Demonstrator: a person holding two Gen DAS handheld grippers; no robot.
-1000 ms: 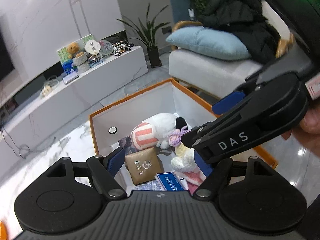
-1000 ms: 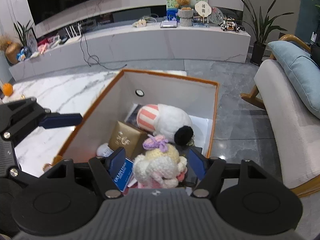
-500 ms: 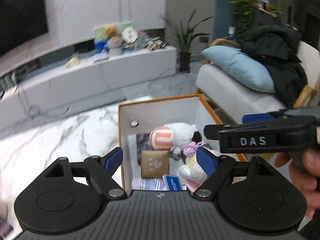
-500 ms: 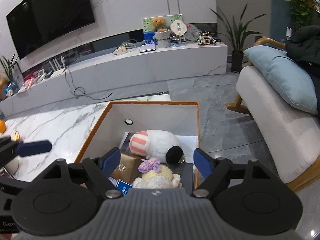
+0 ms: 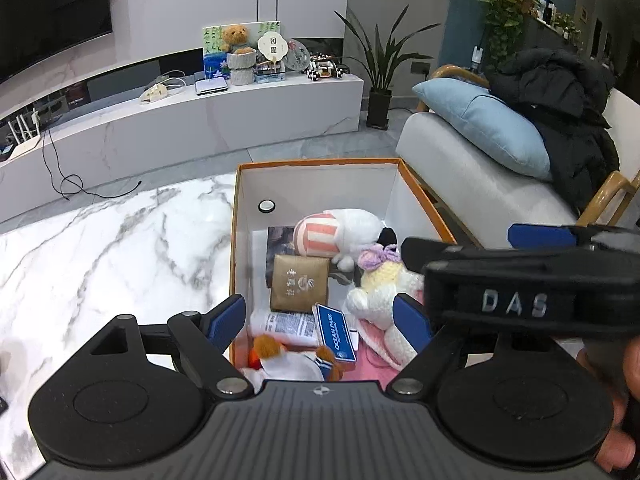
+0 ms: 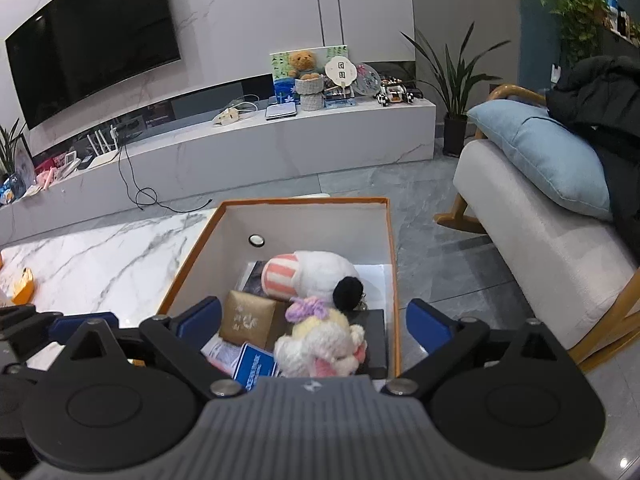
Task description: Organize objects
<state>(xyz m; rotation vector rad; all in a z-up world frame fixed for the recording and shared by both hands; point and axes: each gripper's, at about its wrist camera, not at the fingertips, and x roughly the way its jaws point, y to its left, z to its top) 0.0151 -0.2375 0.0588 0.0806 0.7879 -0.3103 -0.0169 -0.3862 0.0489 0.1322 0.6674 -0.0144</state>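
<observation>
Orange-rimmed box on marble table: crocheted doll lies inside at its near end, just in front of the white plush. Right gripper above it, jaws opening, nothing gripped (left gripper spread wide, empty).

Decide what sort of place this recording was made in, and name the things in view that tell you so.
Most likely a home living room: a large wall-mounted television above a long marble-look media bench, and a cushioned armchair with a blue pillow.
</observation>
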